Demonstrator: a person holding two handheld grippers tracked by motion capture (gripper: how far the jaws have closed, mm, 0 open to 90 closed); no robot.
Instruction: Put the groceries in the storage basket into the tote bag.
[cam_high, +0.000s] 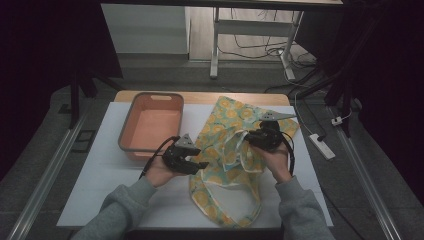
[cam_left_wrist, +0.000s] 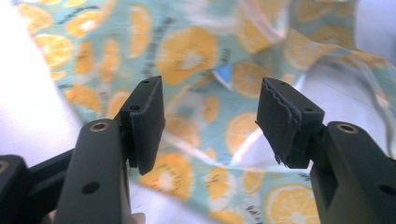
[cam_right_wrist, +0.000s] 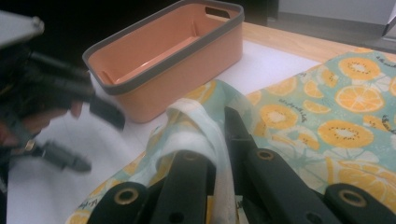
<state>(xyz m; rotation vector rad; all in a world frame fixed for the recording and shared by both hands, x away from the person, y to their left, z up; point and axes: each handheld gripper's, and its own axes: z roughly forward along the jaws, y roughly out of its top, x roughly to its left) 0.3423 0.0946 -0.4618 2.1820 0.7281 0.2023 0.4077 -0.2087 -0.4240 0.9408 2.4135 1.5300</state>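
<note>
My right gripper (cam_right_wrist: 219, 154) is pinching the bag (cam_high: 227, 150) by what looks like its strap, my left gripper (cam_left_wrist: 210, 126) is hanging wide and empty over it, and the bin (cam_high: 150, 125) is sitting beyond.

Left gripper (cam_high: 200, 165) jaws apart; right gripper (cam_high: 248, 138) clamped.

A lab-like workroom: bare desk frames (cam_high: 250, 35), loose floor cables (cam_high: 260, 50), a power strip (cam_high: 321, 146).

Teal cloth (cam_high: 225, 150) printed with orange slices; salmon bin (cam_high: 150, 125), grey rim; black tongs (cam_left_wrist: 210, 126).
</note>
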